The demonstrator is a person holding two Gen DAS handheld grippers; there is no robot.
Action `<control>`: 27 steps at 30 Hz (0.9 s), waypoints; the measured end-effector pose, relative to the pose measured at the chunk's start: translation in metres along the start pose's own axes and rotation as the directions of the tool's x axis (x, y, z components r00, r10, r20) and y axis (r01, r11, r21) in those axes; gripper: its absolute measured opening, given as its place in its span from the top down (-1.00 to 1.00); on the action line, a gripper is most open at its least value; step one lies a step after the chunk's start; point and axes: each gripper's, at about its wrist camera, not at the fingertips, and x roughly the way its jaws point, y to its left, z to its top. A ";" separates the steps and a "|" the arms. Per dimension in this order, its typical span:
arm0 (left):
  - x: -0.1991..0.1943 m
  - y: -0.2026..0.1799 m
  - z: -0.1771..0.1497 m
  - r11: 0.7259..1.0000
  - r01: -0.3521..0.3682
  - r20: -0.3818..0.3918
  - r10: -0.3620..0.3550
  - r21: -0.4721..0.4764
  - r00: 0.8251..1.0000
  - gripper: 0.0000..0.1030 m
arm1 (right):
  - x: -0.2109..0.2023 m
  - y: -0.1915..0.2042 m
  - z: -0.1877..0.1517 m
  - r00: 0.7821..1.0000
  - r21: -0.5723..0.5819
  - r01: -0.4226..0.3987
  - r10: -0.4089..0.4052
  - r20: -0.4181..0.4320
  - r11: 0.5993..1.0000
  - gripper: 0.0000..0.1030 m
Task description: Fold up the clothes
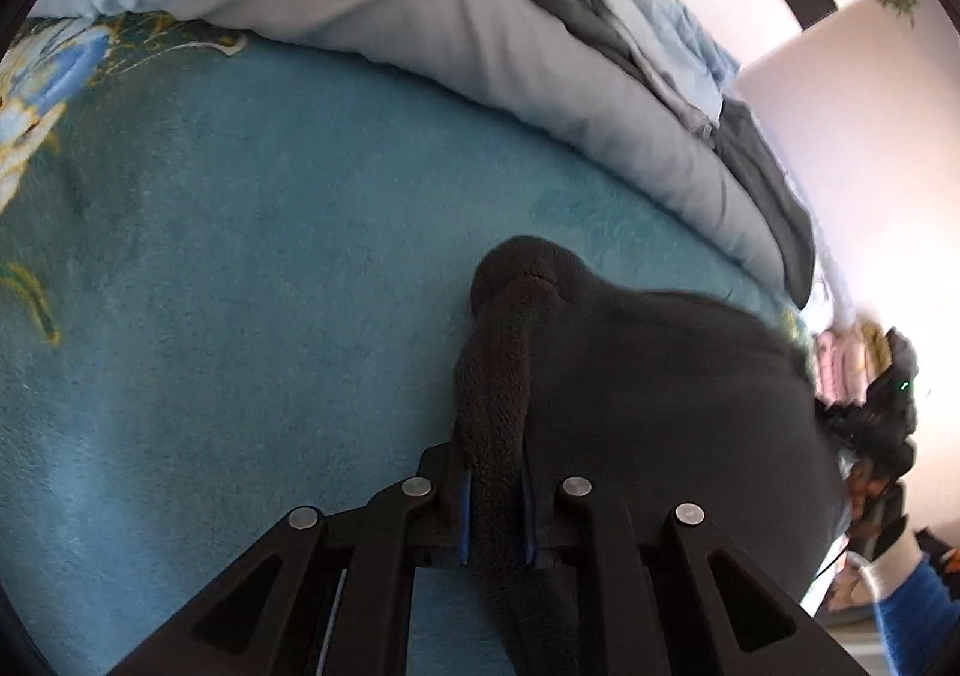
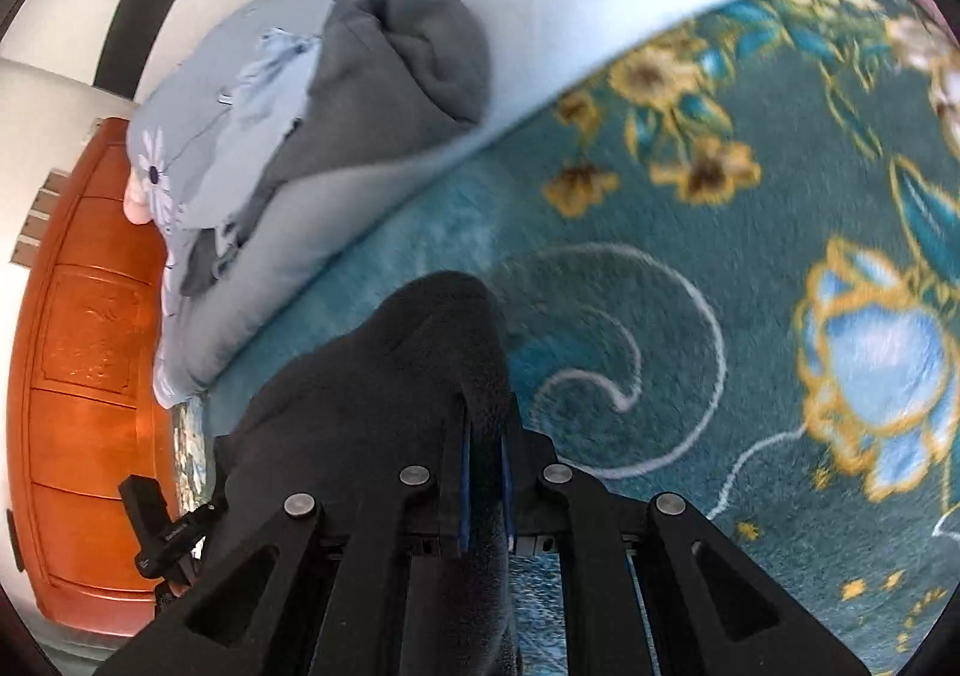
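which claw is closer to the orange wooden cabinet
Right. The right claw, shut on the dark garment, has the cabinet just past the bed's edge beside it. The left claw grips the garment's other end, farther away.

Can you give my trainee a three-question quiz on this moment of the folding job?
1. True or false: the left gripper is clamped on the dark garment.
2. The garment lies on: A) a teal blanket B) a wooden floor C) a white towel.
3. Fill in: behind the blanket lies a pale blue ____ with grey clothes on it.

Key: 1 true; 2 A; 3 duvet. The right gripper grips the garment too.
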 end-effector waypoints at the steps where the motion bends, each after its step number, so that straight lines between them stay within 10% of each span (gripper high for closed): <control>1: -0.001 0.000 0.001 1.000 0.008 0.002 -0.008 -0.009 1.000 0.72 | 0.001 -0.002 0.000 1.000 0.008 -0.002 0.002 -0.004 1.000 0.85; 6: -0.014 -0.017 0.007 1.000 -0.014 -0.023 0.014 0.018 1.000 0.53 | -0.003 0.005 0.000 0.999 -0.011 0.004 -0.004 -0.036 1.000 0.80; 10: -0.038 -0.010 -0.010 0.993 -0.120 -0.010 0.120 0.014 0.993 0.17 | -0.024 0.005 0.001 0.997 -0.012 0.068 -0.069 -0.017 0.998 0.34; 18: -0.112 -0.046 -0.050 0.989 -0.149 0.159 0.151 -0.024 0.976 -0.03 | -0.095 0.003 -0.025 0.957 -0.027 0.277 -0.274 0.095 0.960 0.31; 24: -0.087 -0.129 -0.093 0.965 -0.180 0.136 0.156 0.188 0.978 -0.05 | -0.084 0.082 -0.097 0.991 -0.295 0.137 -0.133 0.033 0.945 0.30; 27: -0.063 -0.149 -0.108 0.911 -0.270 0.097 0.253 0.311 0.963 -0.05 | -0.070 0.110 -0.130 0.994 -0.440 0.079 -0.102 -0.030 0.895 0.30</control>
